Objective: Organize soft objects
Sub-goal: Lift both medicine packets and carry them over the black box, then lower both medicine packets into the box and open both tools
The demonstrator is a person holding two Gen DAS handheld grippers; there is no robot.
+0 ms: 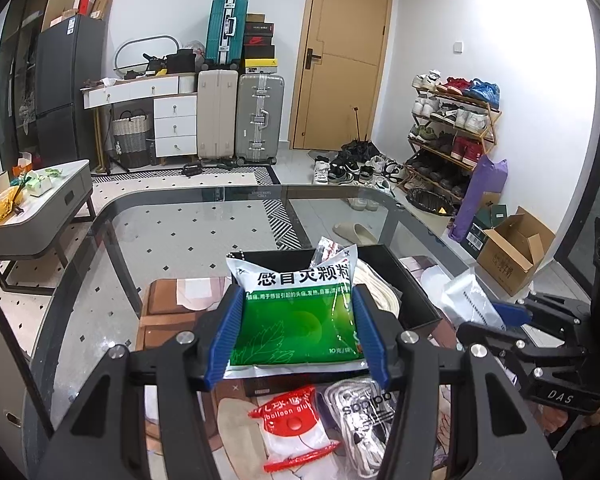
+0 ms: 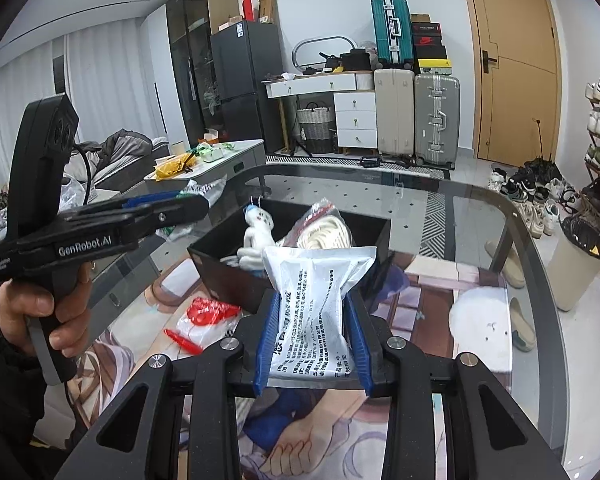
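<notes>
Glass-topped table (image 1: 100, 248) carries everything. Nearest, the left gripper (image 1: 296, 336) clamps a green-and-white medicine sachet (image 1: 296, 312); the right gripper (image 2: 312, 340) pinches a white printed sachet (image 2: 320, 292). Beyond waits the black open box (image 2: 228, 276): carry each over its rim before releasing.

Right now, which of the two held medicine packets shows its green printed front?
The packet in the left gripper: the green-front packet. The right gripper holds the white packet, showing only black text.
</notes>
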